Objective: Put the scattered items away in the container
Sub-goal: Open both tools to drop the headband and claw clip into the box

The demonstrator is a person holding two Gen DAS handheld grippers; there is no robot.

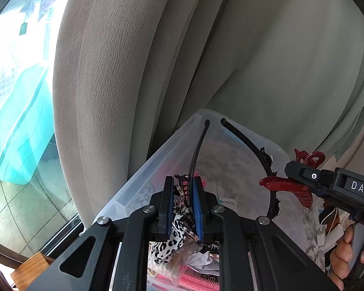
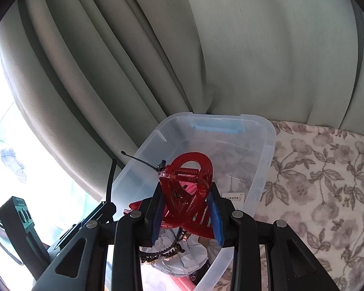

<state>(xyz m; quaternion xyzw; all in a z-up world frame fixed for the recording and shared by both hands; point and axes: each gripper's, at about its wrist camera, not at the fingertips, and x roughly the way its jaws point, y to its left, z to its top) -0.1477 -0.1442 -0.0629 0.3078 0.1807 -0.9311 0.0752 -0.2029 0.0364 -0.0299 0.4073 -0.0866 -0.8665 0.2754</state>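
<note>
Red translucent claw clip [image 2: 186,194] w/ spring — leopard-bowed black headband [image 1: 254,150].

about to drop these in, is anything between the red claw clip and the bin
Nothing visible blocks it. The right gripper holds the red claw clip directly over the open clear bin, with only loose items lying below.

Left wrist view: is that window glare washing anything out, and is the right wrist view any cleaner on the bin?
Left wrist view: the window is blown out white at upper left; the left gripper and black headband stay sharp; fisheye bends the curtain. Right wrist view: glare stays at the left edge; the clear bin and red hair claw in the right gripper are evenly lit, no blur.
</note>
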